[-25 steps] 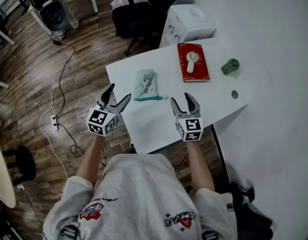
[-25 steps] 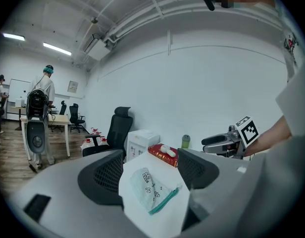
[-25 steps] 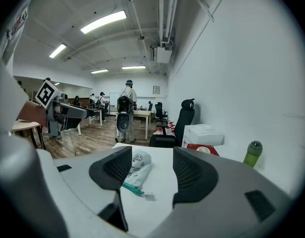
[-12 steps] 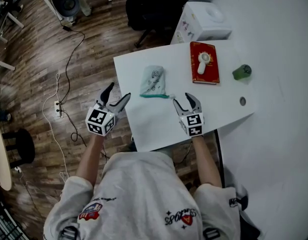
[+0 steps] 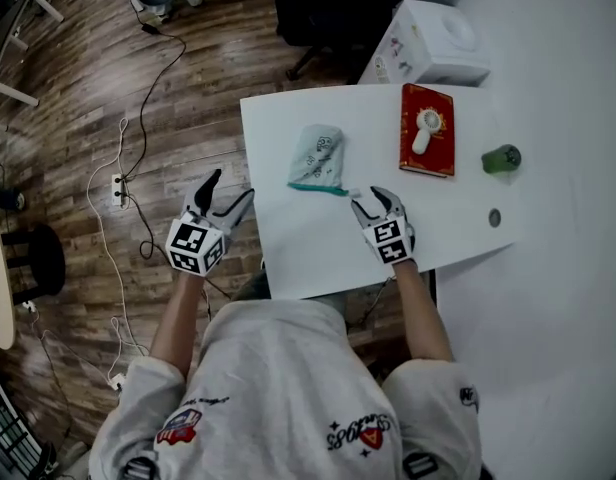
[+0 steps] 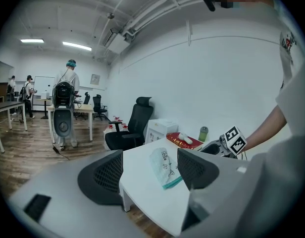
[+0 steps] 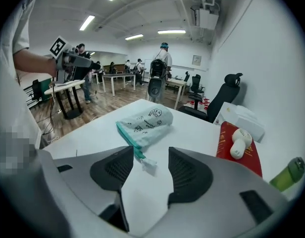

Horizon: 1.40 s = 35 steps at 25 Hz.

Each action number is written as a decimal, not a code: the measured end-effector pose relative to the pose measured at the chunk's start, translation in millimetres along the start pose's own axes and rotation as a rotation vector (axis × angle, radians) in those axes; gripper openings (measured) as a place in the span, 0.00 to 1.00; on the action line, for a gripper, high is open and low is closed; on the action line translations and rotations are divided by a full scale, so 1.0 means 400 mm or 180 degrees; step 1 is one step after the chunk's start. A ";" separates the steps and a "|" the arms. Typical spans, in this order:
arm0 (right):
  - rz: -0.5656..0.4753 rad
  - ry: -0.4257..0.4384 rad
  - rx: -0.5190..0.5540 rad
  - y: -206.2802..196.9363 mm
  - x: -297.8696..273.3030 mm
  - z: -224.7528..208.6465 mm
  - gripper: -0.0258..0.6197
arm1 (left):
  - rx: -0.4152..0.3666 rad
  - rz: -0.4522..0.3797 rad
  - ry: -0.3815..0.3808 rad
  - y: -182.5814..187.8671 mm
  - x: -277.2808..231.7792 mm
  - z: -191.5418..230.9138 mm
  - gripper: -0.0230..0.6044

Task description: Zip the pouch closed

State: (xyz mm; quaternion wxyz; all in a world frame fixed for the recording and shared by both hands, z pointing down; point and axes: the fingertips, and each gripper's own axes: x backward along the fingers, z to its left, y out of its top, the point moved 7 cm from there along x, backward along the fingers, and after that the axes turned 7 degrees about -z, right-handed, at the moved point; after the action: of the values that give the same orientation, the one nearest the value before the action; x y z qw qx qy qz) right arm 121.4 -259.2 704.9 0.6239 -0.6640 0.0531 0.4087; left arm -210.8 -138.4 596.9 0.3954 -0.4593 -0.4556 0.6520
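A pale printed pouch point(image 5: 319, 153) with a teal zipper edge lies on the white table point(image 5: 318, 253), also visible in the left gripper view point(image 6: 163, 163) and right gripper view point(image 7: 145, 119). Its white zipper pull tab point(image 7: 148, 165) sticks out at the zipper's right end point(image 5: 352, 192). My right gripper point(image 5: 370, 198) hovers low over the table right at that tab; its jaws are closing, the tab lies between them point(image 7: 151, 168), and the pads do not press it. My left gripper point(image 5: 233, 185) is open and empty, off the table's left edge, pointing toward the pouch point(image 6: 150, 168).
A red book point(image 5: 427, 148) with a white hand fan point(image 5: 425, 128) on it lies at the back right, next to a green bottle point(image 5: 501, 158). A white box point(image 5: 433, 43) and black office chair point(image 5: 328, 3) stand behind the table. Cables and a power strip point(image 5: 121, 190) cross the floor on the left.
Both grippers have sunk lower. The right one tipped downward and came up to the zipper's right end; the left one dropped beside the table's left edge.
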 end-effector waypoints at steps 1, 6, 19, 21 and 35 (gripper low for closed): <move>0.0108 0.0052 0.0081 -0.013 -0.011 -0.004 0.39 | 0.0012 0.0010 0.0029 -0.003 0.007 0.004 0.56; 0.0525 0.0273 0.0529 -0.069 -0.057 -0.035 0.37 | 0.0056 0.0085 0.0157 -0.025 0.034 0.022 0.56; 0.0808 0.0722 0.1354 -0.109 -0.162 -0.039 0.30 | 0.0130 0.0212 0.0354 -0.077 0.061 0.026 0.56; 0.0798 0.0797 0.1428 -0.102 -0.173 -0.031 0.30 | 0.0153 0.0220 0.0364 -0.083 0.064 0.025 0.56; 0.0869 0.1046 0.1240 -0.105 -0.174 0.022 0.07 | 0.0294 0.0229 0.0375 -0.107 0.075 0.042 0.56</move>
State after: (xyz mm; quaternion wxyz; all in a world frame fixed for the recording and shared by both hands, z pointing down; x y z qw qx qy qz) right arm 95.7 -273.0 781.4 0.6619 -0.5757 0.3198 0.3580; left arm -230.7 -102.8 633.5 0.4187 -0.4942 -0.3841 0.6580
